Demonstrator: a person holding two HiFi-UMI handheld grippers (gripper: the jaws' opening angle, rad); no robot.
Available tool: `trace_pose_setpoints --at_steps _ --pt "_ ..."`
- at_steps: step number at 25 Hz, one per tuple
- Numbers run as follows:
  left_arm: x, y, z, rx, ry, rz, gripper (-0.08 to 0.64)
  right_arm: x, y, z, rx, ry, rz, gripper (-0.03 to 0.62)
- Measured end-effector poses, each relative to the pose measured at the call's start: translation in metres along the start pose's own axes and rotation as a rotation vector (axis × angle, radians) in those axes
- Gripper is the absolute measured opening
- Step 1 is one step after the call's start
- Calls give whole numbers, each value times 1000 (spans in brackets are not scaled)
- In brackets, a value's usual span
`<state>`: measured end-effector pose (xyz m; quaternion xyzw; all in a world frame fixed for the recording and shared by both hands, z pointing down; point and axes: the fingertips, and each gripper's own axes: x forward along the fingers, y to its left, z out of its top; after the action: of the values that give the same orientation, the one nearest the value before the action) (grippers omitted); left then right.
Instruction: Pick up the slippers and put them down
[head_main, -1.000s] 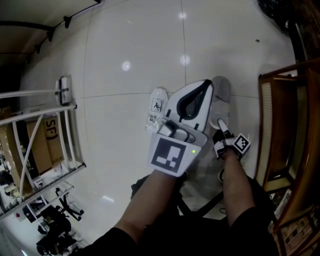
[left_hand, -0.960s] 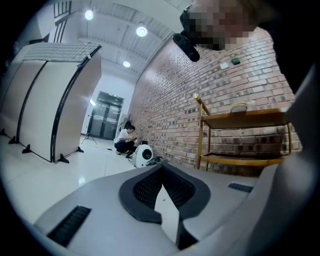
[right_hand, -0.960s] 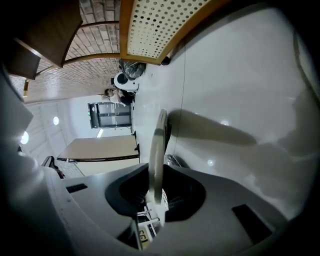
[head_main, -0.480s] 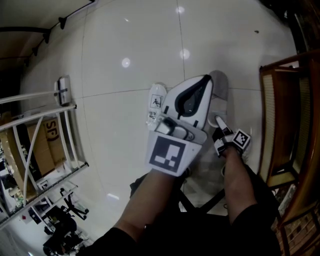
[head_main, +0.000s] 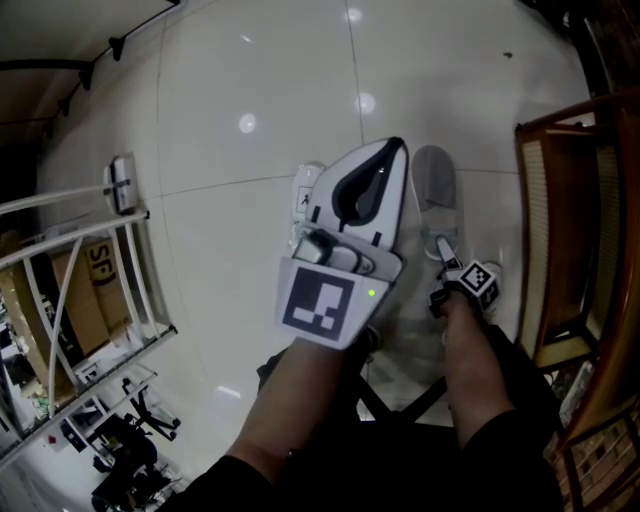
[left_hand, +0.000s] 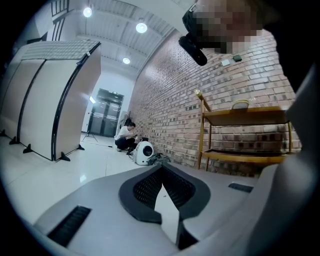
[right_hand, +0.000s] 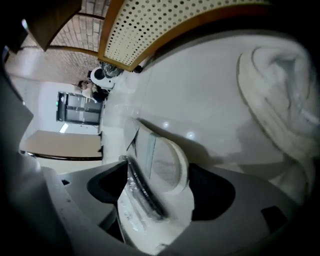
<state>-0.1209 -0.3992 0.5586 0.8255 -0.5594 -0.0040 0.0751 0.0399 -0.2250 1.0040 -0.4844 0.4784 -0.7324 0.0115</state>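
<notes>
The right gripper (head_main: 441, 250) jaws have just been opening and stand wide apart around the wrapped slipper (right_hand: 162, 167), which rests on the floor (head_main: 250, 90); we judge the put-down done, with withdrawal remaining. The left gripper (head_main: 392, 152) is closed and empty. We note open floor leftward and the wooden rack (head_main: 545, 200) near on the right.

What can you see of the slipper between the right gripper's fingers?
The slipper is white, thin and flat, with a rounded end and a dark band along one side, wrapped in crinkled clear plastic. It sits between the fingers of the right gripper, which have just been opening and stand wide apart. The glossy white floor lies behind it.
</notes>
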Motion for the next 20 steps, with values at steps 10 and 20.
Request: trace_pose_setpoints --at_steps 10,20 --pt "4 -3 -1 18 9 -8 5 -19 -2 50 -365 -150 -351 382" --pt "1 -2 15 44 -27 8 5 -22 147 102 -1046 -275 -329 12"
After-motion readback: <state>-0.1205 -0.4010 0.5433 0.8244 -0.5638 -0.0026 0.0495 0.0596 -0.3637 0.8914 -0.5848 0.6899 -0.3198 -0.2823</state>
